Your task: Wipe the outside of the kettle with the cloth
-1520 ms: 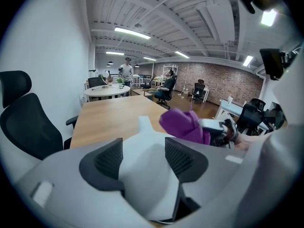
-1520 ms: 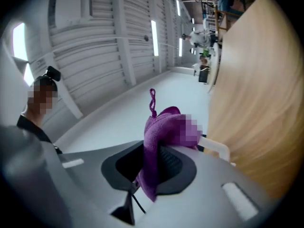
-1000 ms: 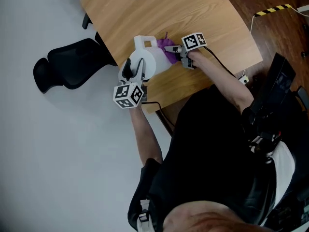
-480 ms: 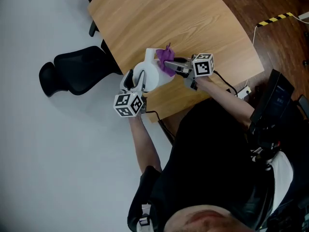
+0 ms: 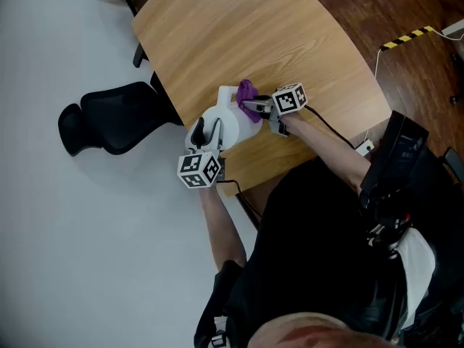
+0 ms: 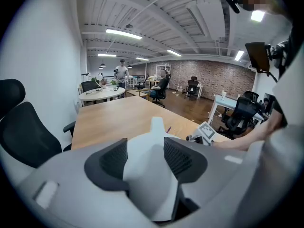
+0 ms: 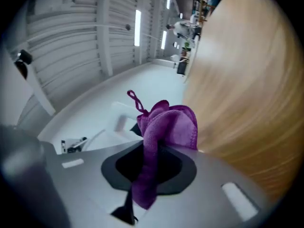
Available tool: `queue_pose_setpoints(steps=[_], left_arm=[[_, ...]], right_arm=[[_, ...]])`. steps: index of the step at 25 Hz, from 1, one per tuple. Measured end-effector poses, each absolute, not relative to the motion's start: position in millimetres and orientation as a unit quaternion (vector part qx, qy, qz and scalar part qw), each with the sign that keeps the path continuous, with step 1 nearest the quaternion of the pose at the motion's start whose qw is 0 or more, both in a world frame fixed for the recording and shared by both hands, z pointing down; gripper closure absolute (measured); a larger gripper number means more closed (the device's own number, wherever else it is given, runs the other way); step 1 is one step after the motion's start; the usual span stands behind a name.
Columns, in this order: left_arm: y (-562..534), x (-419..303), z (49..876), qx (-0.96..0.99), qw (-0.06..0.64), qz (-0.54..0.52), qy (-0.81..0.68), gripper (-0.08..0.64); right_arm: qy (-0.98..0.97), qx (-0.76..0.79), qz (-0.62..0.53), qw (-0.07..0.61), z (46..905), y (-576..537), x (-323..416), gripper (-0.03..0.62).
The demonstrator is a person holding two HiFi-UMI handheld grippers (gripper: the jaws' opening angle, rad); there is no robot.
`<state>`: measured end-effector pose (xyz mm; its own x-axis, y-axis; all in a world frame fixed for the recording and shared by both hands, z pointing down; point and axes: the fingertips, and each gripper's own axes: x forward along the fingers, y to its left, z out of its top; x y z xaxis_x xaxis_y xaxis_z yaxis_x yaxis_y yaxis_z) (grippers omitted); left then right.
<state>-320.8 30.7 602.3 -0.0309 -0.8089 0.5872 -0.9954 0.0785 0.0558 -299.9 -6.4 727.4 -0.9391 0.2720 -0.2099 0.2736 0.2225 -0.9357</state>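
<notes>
1. A pale wooden table (image 5: 290, 35) fills the middle of the scene.
2. A black office chair (image 5: 109, 118) stands just left of it, on a light grey floor (image 5: 72, 252).
3. At far right, dark wood flooring (image 5: 377, 6) carries a strip of yellow-and-black tape (image 5: 407, 36) (diagonal stripes).
4. Far across the room are a round white table (image 6: 97, 94) and a brick wall (image 6: 213, 77).

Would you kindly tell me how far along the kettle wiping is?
Done: left gripper, jaws just closed further, clamps the kettle handle; right gripper pinches the purple cloth. In hand: cloth at the kettle top. Left: the body's sides; progress there isn't visible.
</notes>
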Motion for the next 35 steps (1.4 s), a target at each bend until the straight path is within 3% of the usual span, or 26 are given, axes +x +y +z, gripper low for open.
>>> queue_pose_setpoints(steps=[5, 12, 15, 20, 22, 27, 31, 35], left_arm=[[31, -319, 607, 0.656, 0.237, 0.189, -0.691, 0.422], [32, -329, 610, 0.734, 0.233, 0.208, -0.603, 0.416], [34, -341, 607, 0.715, 0.244, 0.193, -0.626, 0.421], [24, -344, 599, 0.632, 0.268, 0.196, -0.701, 0.401], [24, -343, 613, 0.612, 0.277, 0.207, -0.711, 0.391], [26, -341, 616, 0.613, 0.262, 0.217, -0.713, 0.388], [27, -340, 613, 0.617, 0.257, 0.219, -0.711, 0.388], [27, -337, 612, 0.619, 0.249, 0.220, -0.712, 0.390]], right_arm=[[0.729, 0.088, -0.667, -0.129, 809, -1, -299, 0.535], [0.697, 0.087, -0.693, -0.161, 831, 29, -287, 0.540], [0.719, 0.092, -0.678, -0.122, 813, 32, -278, 0.535], [0.816, 0.134, -0.551, 0.110, 632, -24, -260, 0.535], [0.850, 0.168, -0.476, 0.150, 579, -20, -260, 0.535], [0.894, 0.181, -0.390, 0.128, 591, 4, -281, 0.535], [0.872, 0.169, -0.440, 0.129, 630, 6, -279, 0.538], [0.839, 0.122, -0.529, 0.041, 715, 12, -289, 0.537]])
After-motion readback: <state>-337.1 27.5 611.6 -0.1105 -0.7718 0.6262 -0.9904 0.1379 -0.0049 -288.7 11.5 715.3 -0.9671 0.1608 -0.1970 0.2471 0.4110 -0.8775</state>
